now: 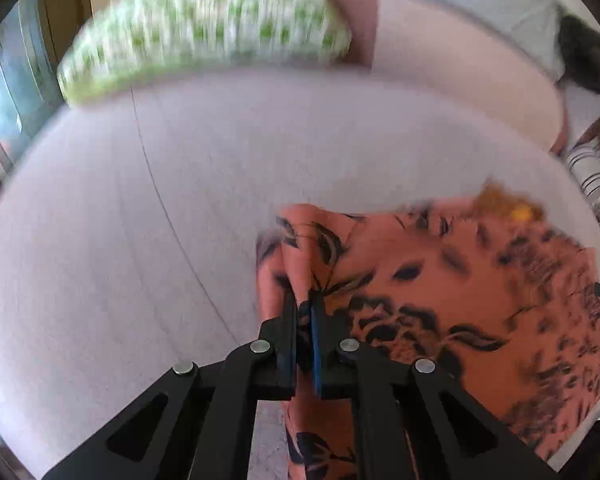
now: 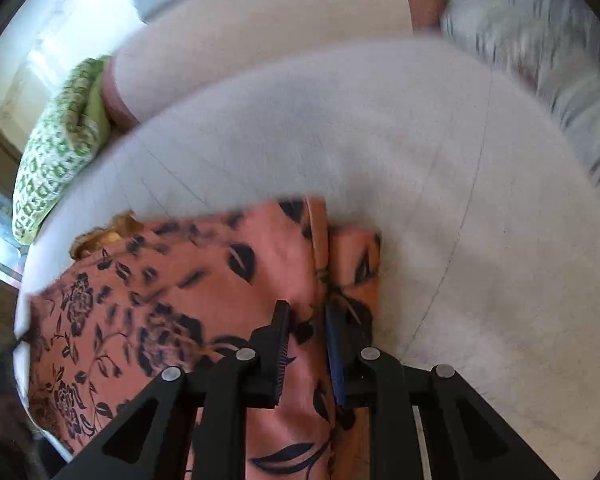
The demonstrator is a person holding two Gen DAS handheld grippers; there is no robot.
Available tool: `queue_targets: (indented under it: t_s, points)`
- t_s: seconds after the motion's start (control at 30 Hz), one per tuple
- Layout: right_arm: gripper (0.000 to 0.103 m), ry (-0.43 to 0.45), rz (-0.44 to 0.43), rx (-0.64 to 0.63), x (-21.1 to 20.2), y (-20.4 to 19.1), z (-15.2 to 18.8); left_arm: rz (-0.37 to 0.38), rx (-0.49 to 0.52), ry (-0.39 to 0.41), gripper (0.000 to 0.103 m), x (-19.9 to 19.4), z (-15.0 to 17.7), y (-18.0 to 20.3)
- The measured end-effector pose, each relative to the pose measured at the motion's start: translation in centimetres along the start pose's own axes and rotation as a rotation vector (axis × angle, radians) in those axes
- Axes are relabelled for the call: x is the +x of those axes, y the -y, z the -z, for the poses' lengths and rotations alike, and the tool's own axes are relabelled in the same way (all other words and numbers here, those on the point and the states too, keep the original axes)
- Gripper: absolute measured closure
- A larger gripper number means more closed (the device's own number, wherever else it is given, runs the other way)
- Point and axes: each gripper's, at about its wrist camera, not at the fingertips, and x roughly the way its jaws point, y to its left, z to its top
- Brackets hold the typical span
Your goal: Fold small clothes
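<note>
A salmon-orange garment [image 1: 440,280] with a dark floral print lies on a pale sofa seat [image 1: 140,220]. My left gripper [image 1: 304,300] is shut on the garment's left edge, with cloth pinched between the jaws. In the right wrist view the same garment [image 2: 180,300] spreads to the left, and my right gripper [image 2: 306,312] has its jaws slightly apart with a fold of the garment's right edge between them. A yellow-brown trim [image 2: 100,236] shows at the garment's far edge. Both views are motion-blurred.
A green-and-white patterned cushion [image 1: 204,28] lies at the back left of the seat [image 2: 420,160]; it also shows in the right wrist view [image 2: 56,148]. A pink backrest cushion [image 1: 460,64] is behind. Striped grey fabric [image 2: 540,52] lies at the right.
</note>
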Motion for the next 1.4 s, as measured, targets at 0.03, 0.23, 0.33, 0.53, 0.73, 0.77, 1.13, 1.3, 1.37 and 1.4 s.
queue_targets:
  t_s: [0.03, 0.23, 0.33, 0.53, 0.73, 0.77, 1.13, 1.3, 1.37, 1.4]
  points:
    - [0.082, 0.015, -0.010, 0.012, -0.2, 0.1, -0.1, 0.001, 0.007, 0.029, 0.097, -0.4, 0.1, 0.1]
    - [0.018, 0.114, -0.032, 0.013, -1.5, -0.7, -1.9, 0.002, 0.043, 0.050, 0.085, -1.4, 1.1, 0.8]
    - [0.049, 0.001, 0.043, -0.006, 2.1, -0.5, -2.6, 0.016, 0.014, 0.046, 0.085, -0.9, 0.9, 0.4]
    - [0.091, 0.097, 0.099, -0.095, -1.6, -1.5, -3.1, -0.015, 0.044, 0.059, 0.083, 0.2, -0.7, 0.4]
    - [0.037, 0.089, 0.037, 0.049, 0.2, 1.2, -2.9, -0.048, 0.025, 0.055, 0.069, -0.5, -1.5, -0.3]
    - [0.029, 0.122, 0.040, 0.043, -0.8, 1.2, -2.6, -0.052, 0.017, 0.067, 0.066, -0.9, -1.6, -0.6]
    - [0.029, 0.013, -0.394, 0.097, -6.4, -0.6, 6.9, 0.073, 0.065, 0.222, 0.043, -11.7, 7.2, 2.7]
    - [0.043, 0.030, -0.256, 0.309, -4.7, 3.7, 9.5, -0.050, 0.095, 0.008, 0.038, -5.4, 10.5, 3.1]
    - [0.039, 0.088, -0.257, 0.255, -7.3, 2.2, 9.4, -0.044, 0.070, 0.037, 0.038, -6.7, 10.4, 2.7]
    - [0.036, 0.113, -0.304, 0.215, -8.4, 1.2, 9.6, -0.017, 0.046, 0.064, 0.038, -7.7, 10.2, 2.5]
